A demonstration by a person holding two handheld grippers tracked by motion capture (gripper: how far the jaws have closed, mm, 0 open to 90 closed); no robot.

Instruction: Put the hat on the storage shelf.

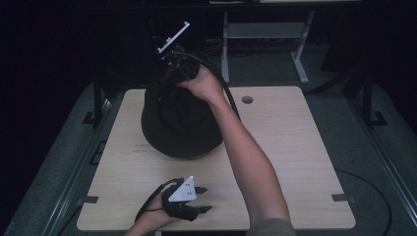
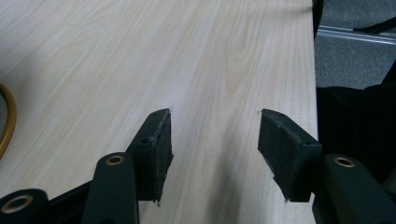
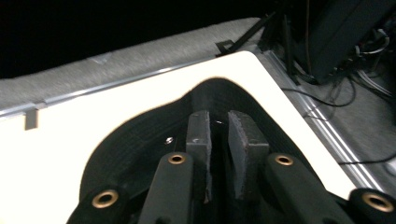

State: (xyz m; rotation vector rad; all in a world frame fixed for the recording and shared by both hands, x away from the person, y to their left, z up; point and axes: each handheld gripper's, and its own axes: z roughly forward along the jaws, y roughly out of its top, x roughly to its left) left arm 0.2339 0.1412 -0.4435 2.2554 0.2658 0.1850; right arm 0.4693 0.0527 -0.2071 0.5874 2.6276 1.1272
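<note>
A black bucket hat (image 1: 179, 123) lies on the far left part of the light wooden table (image 1: 295, 147). My right gripper (image 1: 167, 81) reaches over the hat's far edge, held by a hand with the forearm stretched across the table. In the right gripper view its pads (image 3: 198, 133) stand a narrow gap apart just above the hat's brim (image 3: 140, 135); I see no fabric pinched between them. My left gripper (image 1: 206, 199) rests near the table's front edge, well clear of the hat. Its jaws are open, with bare wood between the pads (image 2: 161, 140).
A round cable hole (image 1: 247, 100) sits in the table's far right area. A white desk frame (image 1: 265, 34) stands on the floor behind. Metal rails (image 1: 93, 152) run along both sides of the table. The right half of the tabletop is bare wood.
</note>
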